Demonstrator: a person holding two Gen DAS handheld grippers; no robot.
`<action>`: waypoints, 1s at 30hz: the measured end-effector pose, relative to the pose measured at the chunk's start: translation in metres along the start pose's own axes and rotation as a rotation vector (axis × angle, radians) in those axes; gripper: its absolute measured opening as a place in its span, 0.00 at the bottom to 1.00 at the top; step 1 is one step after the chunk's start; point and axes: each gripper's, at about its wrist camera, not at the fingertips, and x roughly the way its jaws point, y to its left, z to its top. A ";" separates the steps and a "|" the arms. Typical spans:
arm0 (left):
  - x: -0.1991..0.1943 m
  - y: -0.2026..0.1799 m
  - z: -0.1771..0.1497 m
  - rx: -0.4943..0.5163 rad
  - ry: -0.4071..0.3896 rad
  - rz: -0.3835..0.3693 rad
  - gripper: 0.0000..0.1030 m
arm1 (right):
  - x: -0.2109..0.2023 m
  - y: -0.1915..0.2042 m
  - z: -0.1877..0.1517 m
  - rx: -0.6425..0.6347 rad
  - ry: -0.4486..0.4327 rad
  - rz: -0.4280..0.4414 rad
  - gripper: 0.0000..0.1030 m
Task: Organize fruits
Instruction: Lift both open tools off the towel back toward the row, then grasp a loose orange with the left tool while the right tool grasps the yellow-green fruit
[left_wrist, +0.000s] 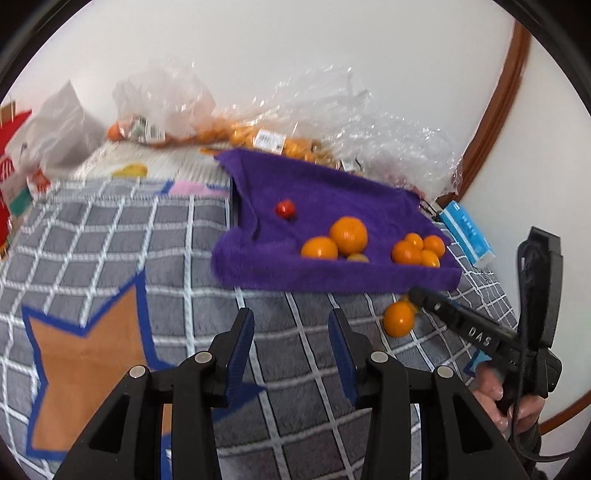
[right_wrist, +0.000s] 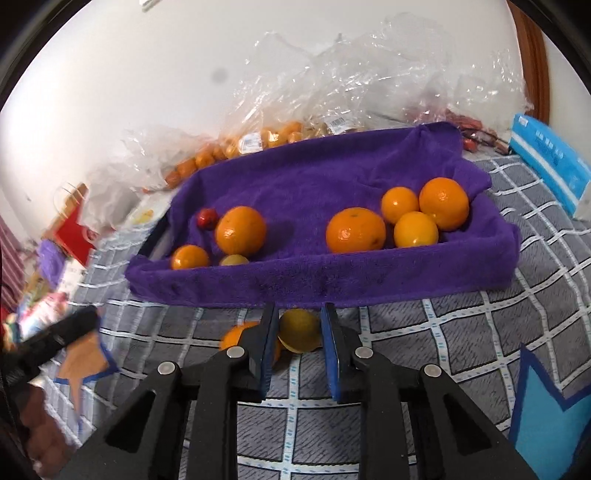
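Note:
A purple towel-lined tray (right_wrist: 369, 284) (left_wrist: 332, 277) holds two groups of oranges: a left group (right_wrist: 240, 230) with a small red fruit (right_wrist: 207, 218), and a right group (right_wrist: 406, 218) (left_wrist: 417, 251). On the blanket before the tray lie a yellowish orange (right_wrist: 299, 330) and an orange one (right_wrist: 240, 334) (left_wrist: 398, 319). My right gripper (right_wrist: 297, 325) is open, its fingers on either side of the yellowish orange. My left gripper (left_wrist: 291, 332) is open and empty above the blanket, left of the loose fruit.
Clear plastic bags of small oranges (left_wrist: 258, 136) (right_wrist: 258, 140) lie behind the tray by the wall. A blue tissue pack (left_wrist: 467, 232) (right_wrist: 546, 162) lies right of the tray. Red and white packages (left_wrist: 14, 173) stand at far left. A grey checked blanket (left_wrist: 110, 240) covers the surface.

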 end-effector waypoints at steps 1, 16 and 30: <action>0.002 0.000 -0.002 -0.012 0.013 -0.011 0.38 | -0.004 -0.001 0.000 -0.006 -0.007 -0.014 0.23; 0.028 -0.016 -0.026 0.058 0.070 0.136 0.39 | -0.003 -0.015 -0.015 -0.039 0.068 -0.046 0.28; 0.052 -0.082 -0.008 0.177 0.123 -0.018 0.47 | -0.043 -0.050 -0.021 -0.065 -0.034 -0.192 0.28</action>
